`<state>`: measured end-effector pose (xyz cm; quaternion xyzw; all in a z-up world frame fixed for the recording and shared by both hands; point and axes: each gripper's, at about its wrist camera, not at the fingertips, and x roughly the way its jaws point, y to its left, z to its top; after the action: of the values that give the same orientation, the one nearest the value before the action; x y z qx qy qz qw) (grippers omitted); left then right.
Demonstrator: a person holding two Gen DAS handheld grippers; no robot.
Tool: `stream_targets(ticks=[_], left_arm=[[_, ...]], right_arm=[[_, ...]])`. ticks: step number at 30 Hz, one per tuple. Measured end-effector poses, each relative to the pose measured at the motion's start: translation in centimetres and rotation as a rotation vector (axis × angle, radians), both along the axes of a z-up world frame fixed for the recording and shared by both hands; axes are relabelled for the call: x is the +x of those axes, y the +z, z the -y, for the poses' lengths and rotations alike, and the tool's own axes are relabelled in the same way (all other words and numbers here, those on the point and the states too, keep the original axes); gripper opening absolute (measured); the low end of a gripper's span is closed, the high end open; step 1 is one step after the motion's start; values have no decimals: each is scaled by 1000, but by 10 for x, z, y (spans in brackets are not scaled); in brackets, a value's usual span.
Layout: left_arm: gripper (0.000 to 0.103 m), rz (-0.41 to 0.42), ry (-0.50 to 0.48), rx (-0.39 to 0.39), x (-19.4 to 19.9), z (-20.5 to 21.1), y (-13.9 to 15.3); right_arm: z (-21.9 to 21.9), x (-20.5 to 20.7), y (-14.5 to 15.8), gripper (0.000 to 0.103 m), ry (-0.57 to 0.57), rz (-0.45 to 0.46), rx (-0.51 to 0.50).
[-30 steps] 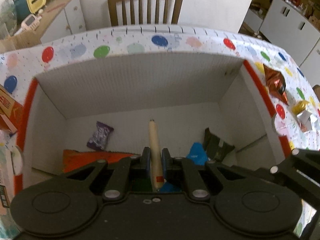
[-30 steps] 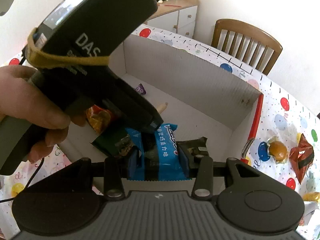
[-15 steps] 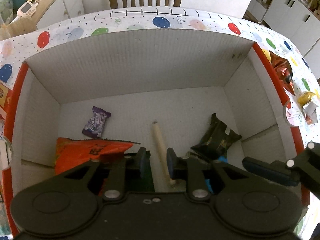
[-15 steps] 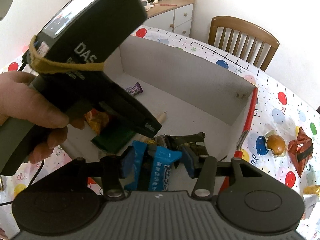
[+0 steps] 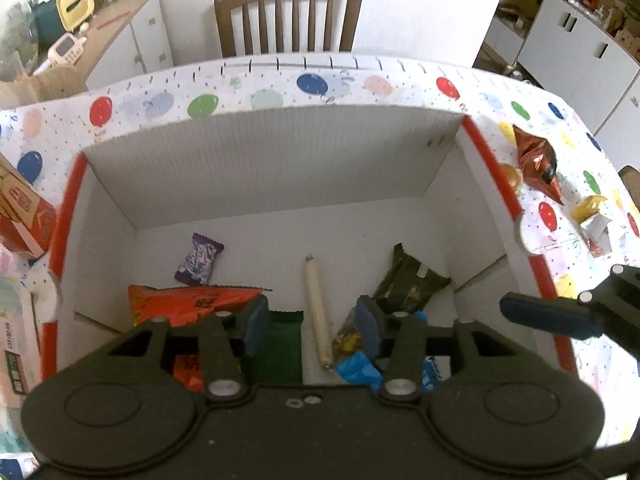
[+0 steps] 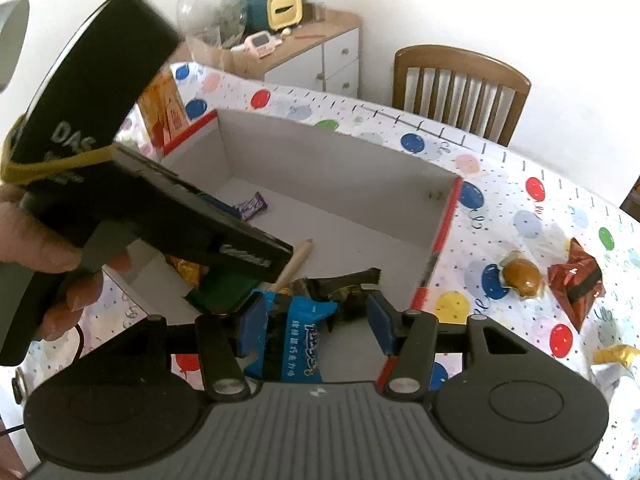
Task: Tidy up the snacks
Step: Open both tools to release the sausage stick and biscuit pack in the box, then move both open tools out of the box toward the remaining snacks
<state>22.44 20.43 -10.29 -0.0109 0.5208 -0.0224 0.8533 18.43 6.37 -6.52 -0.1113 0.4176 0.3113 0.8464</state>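
A white cardboard box (image 5: 280, 168) with red rims sits on the balloon tablecloth. Inside lie a cream stick snack (image 5: 316, 304), a purple candy (image 5: 199, 259), an orange packet (image 5: 188, 304), a dark green packet (image 5: 408, 284), a green packet (image 5: 284, 336) and a blue packet (image 5: 356, 368). My left gripper (image 5: 312, 326) is open and empty above the box's near side. My right gripper (image 6: 314, 326) is open above the blue packet (image 6: 300, 340), which lies in the box. One of its fingers (image 5: 548, 316) shows in the left wrist view.
On the tablecloth right of the box lie a red foil packet (image 6: 576, 280), a round brown snack (image 6: 522, 274) and a gold-and-white wrapper (image 5: 592, 220). An orange carton (image 5: 24, 216) stands left of the box. A wooden chair (image 5: 286, 20) and a cabinet stand beyond the table.
My left gripper let go of the cream stick, which now lies in the box, and drew back with its jaws wide. My right gripper released the blue packet and pulled back.
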Motion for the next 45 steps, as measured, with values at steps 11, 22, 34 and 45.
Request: stream_targets(ticks=[11,22,34,45], left_arm=[[63,117,-25,31,-28,17,38],[79,227,-27,2,-47,47,70],[87,284,-62,-27,-59,105,82],[103,334,-93,-46,-57,166,79]], right_arm=[[49,-15,28,67,-58,57,109],[109,-30,50,79,-131,101,186],[186,-35,50,83,-208,117,202],[254,-29,40,90,-253,162,186]])
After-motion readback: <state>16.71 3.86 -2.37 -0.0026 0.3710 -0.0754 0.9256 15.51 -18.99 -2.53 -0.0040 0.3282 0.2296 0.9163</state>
